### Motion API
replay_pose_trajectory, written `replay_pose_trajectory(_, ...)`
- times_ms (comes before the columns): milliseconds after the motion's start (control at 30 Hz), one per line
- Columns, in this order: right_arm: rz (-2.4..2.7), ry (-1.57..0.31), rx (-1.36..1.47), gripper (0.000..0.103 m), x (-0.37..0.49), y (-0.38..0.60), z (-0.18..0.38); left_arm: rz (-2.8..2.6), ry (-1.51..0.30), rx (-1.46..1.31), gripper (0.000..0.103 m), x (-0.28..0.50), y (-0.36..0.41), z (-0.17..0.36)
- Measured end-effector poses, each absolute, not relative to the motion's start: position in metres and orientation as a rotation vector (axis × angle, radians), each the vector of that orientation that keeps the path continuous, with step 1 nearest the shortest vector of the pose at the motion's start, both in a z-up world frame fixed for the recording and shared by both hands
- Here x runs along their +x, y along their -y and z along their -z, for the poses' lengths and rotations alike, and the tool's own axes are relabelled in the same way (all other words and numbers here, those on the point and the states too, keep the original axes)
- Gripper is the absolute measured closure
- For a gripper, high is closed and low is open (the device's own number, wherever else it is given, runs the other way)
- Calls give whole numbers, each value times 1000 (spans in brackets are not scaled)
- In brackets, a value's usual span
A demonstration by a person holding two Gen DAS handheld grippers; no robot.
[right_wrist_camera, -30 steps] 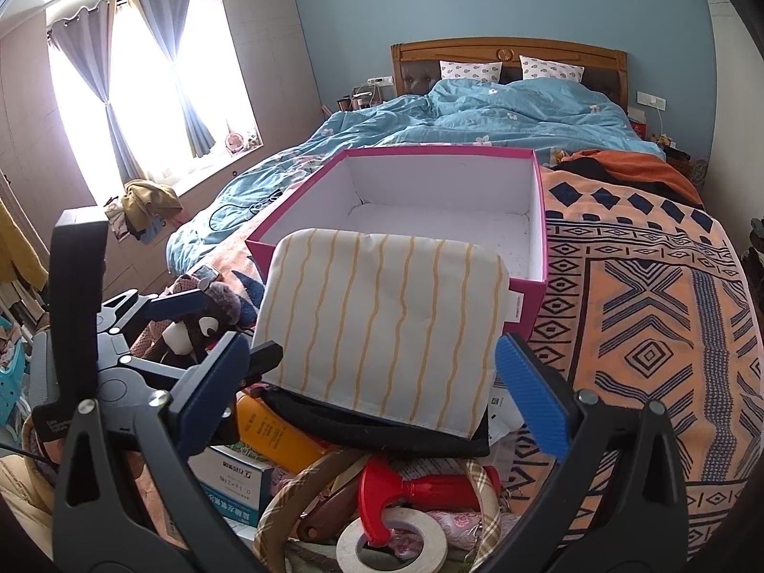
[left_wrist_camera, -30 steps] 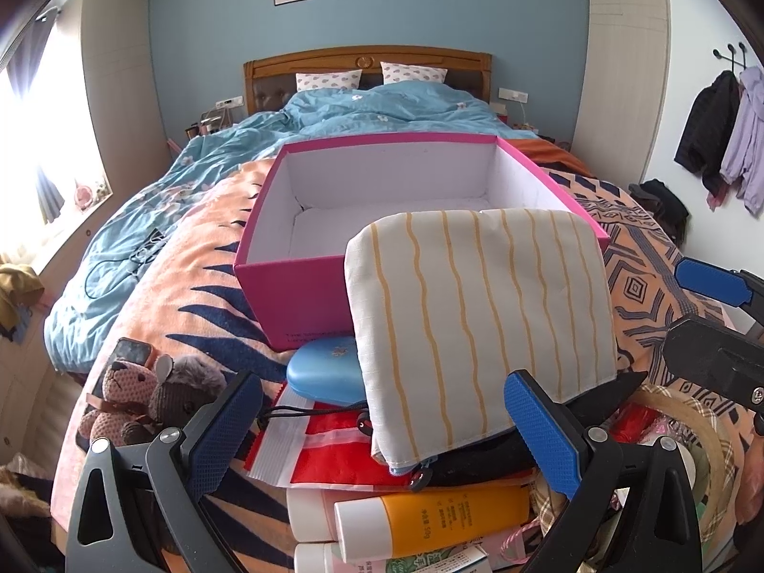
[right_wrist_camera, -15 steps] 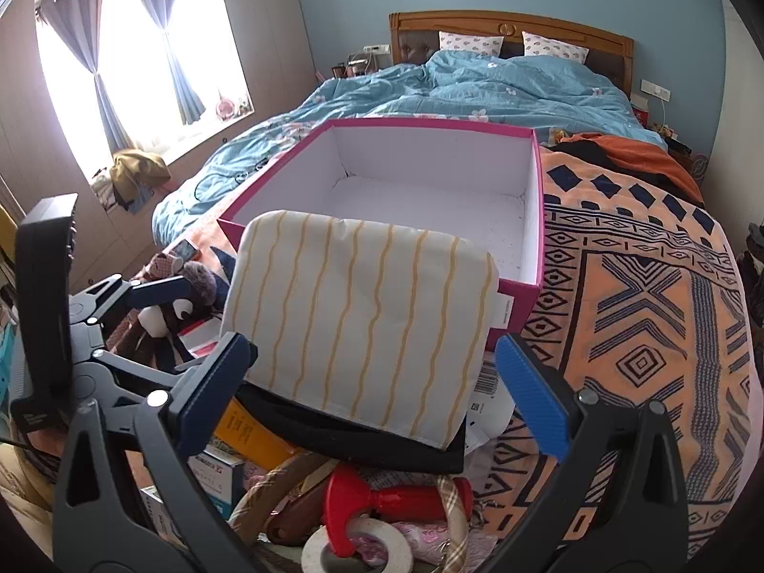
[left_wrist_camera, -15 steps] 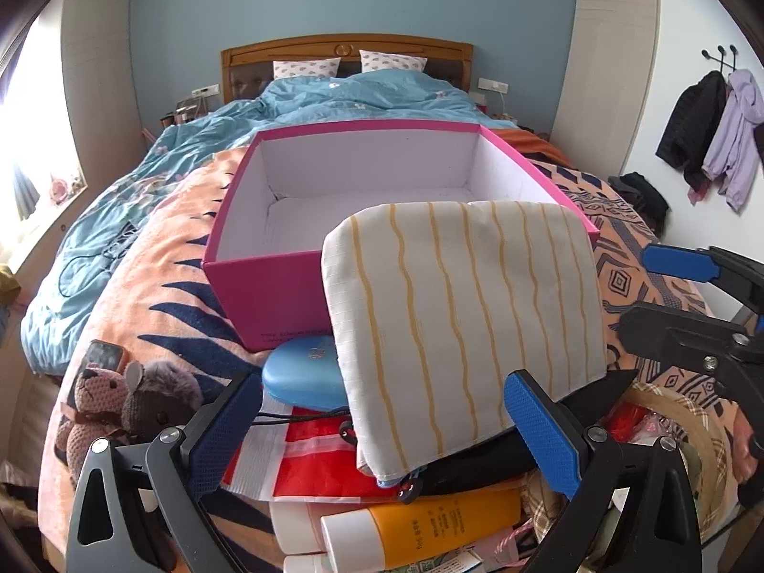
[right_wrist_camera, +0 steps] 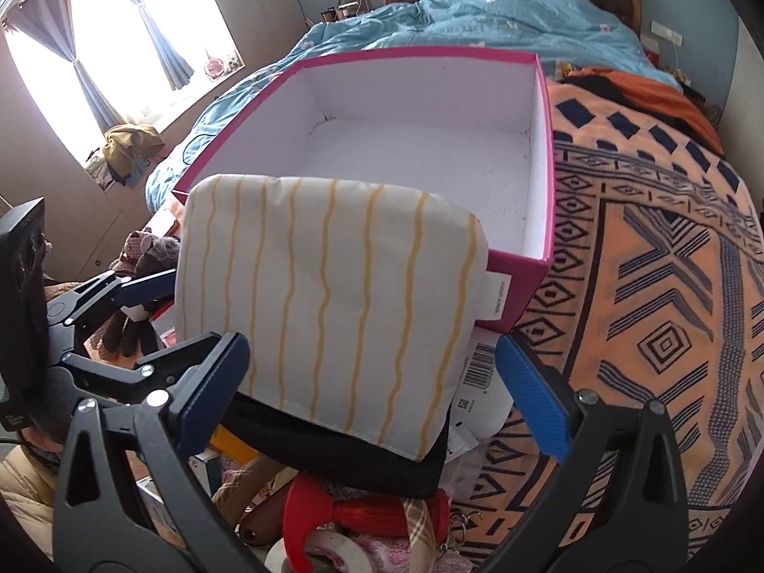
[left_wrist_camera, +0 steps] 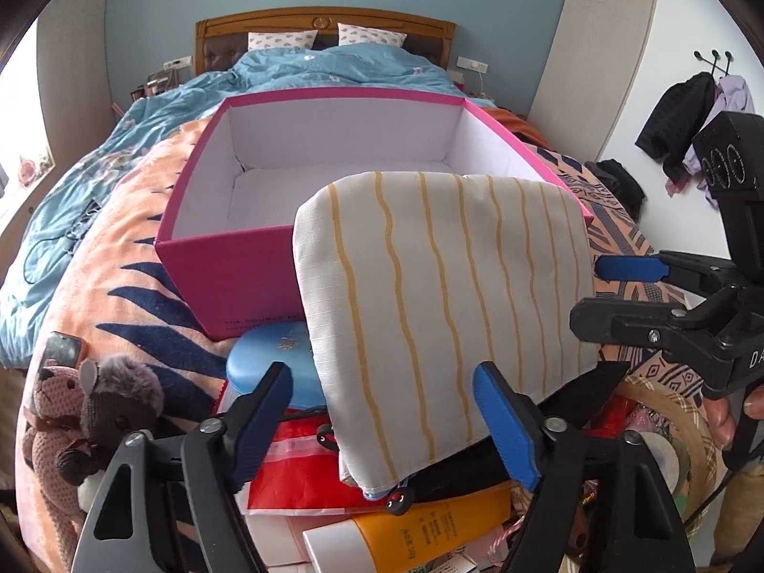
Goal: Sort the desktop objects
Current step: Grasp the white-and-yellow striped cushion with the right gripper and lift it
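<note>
Both tongs dipped nearer striped pouch (left_wrist_camera: 444, 305) — left tongs (left_wrist_camera: 382, 410) closing.

Daylight floods in from the window (right_wrist_camera: 95, 47), which is blown out to white glare in the right wrist view. Both views are bright and mostly sharp. Fisheye bending curves the edges, and the corners fall black.

Left claw (left_wrist_camera: 382, 410) closing around striped pouch (left_wrist_camera: 444, 305), right claw (right_wrist_camera: 372, 382) nearer, both lower
</note>
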State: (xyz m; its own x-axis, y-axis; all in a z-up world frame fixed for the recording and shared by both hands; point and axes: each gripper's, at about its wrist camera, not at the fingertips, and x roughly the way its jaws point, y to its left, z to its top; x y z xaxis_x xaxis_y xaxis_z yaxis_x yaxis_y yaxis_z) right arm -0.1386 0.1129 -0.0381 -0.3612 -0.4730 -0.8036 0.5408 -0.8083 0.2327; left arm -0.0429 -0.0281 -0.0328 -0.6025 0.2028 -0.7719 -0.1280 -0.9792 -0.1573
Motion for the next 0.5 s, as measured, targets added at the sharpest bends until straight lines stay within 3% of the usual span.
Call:
replay_pose_trajectory(100,2141,-84,1274,4,-141,-112,41,-2626,166,-1300,35,-44,30,34)
replay_pose_trajectory(500,2125,-27,1227,21,-134,-119,38,-2591,166,-1289,36,-45,31,33)
